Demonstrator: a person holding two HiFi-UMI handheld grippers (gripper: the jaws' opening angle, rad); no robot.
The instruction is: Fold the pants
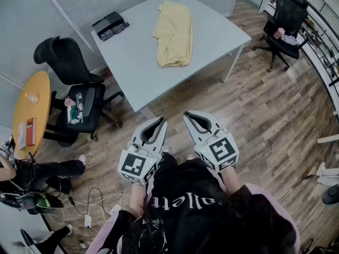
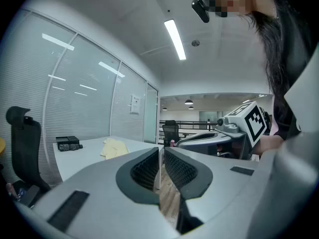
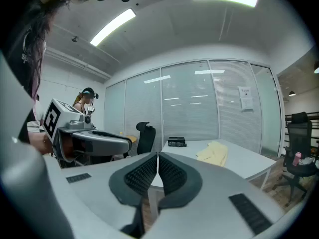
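Pale yellow pants (image 1: 174, 33) lie crumpled lengthwise on the white table (image 1: 132, 62), toward its far side; they also show in the left gripper view as pants (image 2: 113, 147) and in the right gripper view as pants (image 3: 213, 152). My left gripper (image 1: 163, 120) and right gripper (image 1: 186, 114) hover side by side over the wooden floor, well short of the table's near corner. Both are shut with nothing between the jaws. Seen from its own camera, the left gripper (image 2: 160, 156) points toward the table, as does the right gripper (image 3: 157, 161).
A black box (image 1: 109, 25) sits on the table's left end. A black office chair (image 1: 71, 73) holding small items stands left of the table, beside a round orange table (image 1: 29, 115). Another chair (image 1: 283, 20) stands far right. Cables lie on the floor at lower left.
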